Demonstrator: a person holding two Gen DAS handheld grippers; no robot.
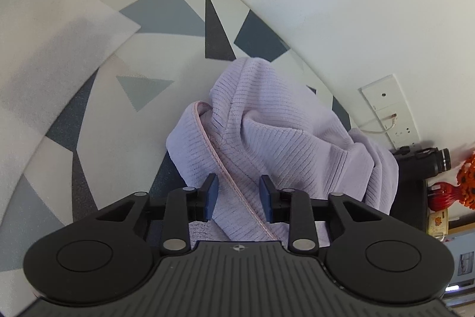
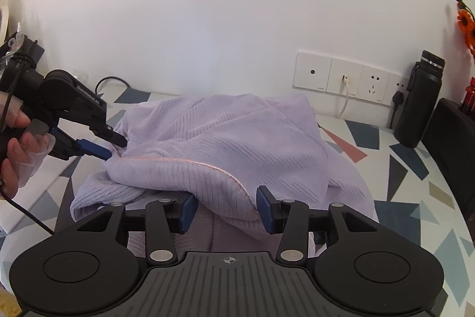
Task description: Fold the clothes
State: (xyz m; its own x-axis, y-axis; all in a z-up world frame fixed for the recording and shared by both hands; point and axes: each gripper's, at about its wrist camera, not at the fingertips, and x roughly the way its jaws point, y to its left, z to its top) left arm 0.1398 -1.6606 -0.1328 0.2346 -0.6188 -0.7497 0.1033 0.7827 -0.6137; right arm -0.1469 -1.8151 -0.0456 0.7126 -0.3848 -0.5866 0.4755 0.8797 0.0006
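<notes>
Left wrist view: the left gripper (image 1: 238, 196) has its 2 blue pads spread apart, nothing clamped. The pink-piped hem (image 1: 225, 168) of the lilac garment (image 1: 267, 138) runs diagonally between them, from upper left down toward the lower middle of the frame. The garment sits bunched in the middle on the patterned tablecloth (image 1: 124, 121). A white foam sheet (image 1: 53, 28) fills the upper left, and a black bottle (image 1: 430, 161) lies at the right edge (both clear of the cloth).

Right wrist view: the right gripper (image 2: 227, 208) is released too, pads wide, with the hem drooping into the gap at the lower middle. The hem's long run goes left to right across the frame, from the left gripper at middle left over to the right pad. So each gripper already sits at 1 end of that edge. A hand (image 2: 17, 144) holds the left gripper at the far left. The wall sockets (image 2: 344, 77) and bottle at upper right stay out of the way. Nothing blocks a pinch; the garment is a crumpled heap, not folded flat.
</notes>
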